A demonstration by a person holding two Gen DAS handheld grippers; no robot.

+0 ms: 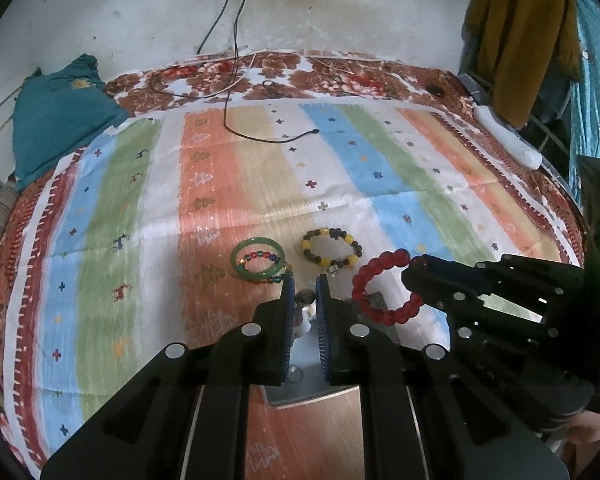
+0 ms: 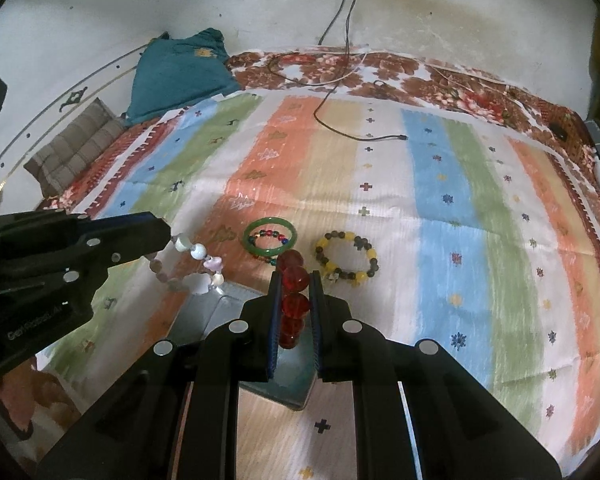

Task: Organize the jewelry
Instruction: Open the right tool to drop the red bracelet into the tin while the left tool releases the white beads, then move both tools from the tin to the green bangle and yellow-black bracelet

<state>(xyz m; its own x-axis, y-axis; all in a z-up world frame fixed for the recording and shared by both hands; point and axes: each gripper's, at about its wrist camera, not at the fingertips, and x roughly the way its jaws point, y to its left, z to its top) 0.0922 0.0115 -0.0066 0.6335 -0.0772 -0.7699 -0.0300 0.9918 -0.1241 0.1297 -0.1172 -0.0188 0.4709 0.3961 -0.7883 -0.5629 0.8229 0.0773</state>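
My left gripper (image 1: 305, 284) is shut on a pale bead bracelet (image 2: 198, 266) with white and pink beads, held above a grey metal box (image 2: 220, 312). My right gripper (image 2: 295, 280) is shut on a red bead bracelet (image 1: 380, 286), held just right of the left gripper over the same box (image 1: 300, 360). On the striped cloth lie a green bangle (image 1: 258, 260) with a small multicoloured bead bracelet (image 1: 260, 257) inside it, and a yellow-and-dark bead bracelet (image 1: 332, 249). Both also show in the right wrist view: the bangle (image 2: 270, 241) and the yellow bracelet (image 2: 347, 258).
A striped cloth (image 1: 340, 168) covers a floral bed. A black cable (image 1: 236, 120) runs from a wall socket onto the cloth. A teal cushion (image 1: 60, 108) lies far left, a white power strip (image 1: 508, 136) far right, clothes (image 1: 520, 32) hang behind it.
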